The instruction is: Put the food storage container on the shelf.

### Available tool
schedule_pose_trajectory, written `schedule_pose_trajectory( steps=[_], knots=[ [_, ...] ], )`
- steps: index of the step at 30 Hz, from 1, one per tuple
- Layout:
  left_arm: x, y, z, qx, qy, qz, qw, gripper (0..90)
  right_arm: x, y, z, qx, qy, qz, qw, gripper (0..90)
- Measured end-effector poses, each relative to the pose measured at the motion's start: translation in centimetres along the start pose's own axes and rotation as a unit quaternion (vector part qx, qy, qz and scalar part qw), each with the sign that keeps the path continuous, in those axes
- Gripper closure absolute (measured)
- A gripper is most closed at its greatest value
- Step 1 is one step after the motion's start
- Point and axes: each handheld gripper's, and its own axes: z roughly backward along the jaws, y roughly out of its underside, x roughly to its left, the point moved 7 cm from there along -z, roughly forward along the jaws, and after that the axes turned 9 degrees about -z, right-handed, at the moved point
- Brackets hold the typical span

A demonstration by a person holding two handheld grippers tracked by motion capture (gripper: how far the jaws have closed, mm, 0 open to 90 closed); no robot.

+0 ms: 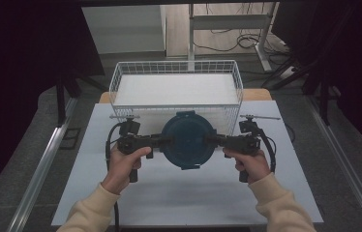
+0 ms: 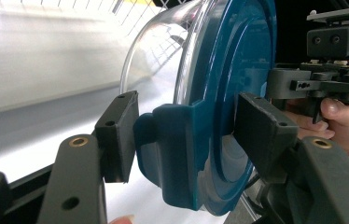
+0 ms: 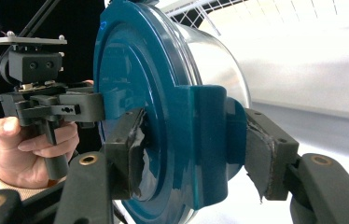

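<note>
The container's clear bowl is hidden under its blue lid in the high view, and whether it rests on the white table or hangs just above it cannot be told. In the left gripper view the bowl is cut off at the top edge and the backdrop is blurred.

At the table's far edge stands a white wire basket, just behind the container; the lid covers part of its front wall. The container sits midway between the left and right edges, towards the far side.

The left gripper meets the lid's left side clip; its jaws sit narrowly spread either side of the clip, one pad touching the clip, the other against the lid's face. The right gripper pinches the opposite clip, worn pads pressed on both sides.
</note>
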Motion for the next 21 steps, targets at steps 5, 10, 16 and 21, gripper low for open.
schedule_pose_trajectory(
  steps=[5,10,16,21],
  knots=[
    [0.1,-1.1,0.4,-0.003,0.003,-0.004,1.0000,41.5,0.7,-1.1,0.0,-0.003,0.002,0.008,1.0000,43.4],
    [0.0,-2.4,0.7,-0.006,0.004,-0.012,0.9999,41.5,1.3,-2.1,0.1,-0.007,0.003,0.015,0.9999,43.3],
    [0.3,-3.9,1.1,-0.010,0.005,-0.016,0.9998,41.5,2.2,-3.6,-0.1,-0.011,0.004,0.028,0.9995,43.4],
    [0.7,-4.9,1.5,-0.014,0.006,-0.019,0.9997,41.6,2.7,-4.7,-0.4,-0.012,0.004,0.032,0.9994,43.4]
  ],
)
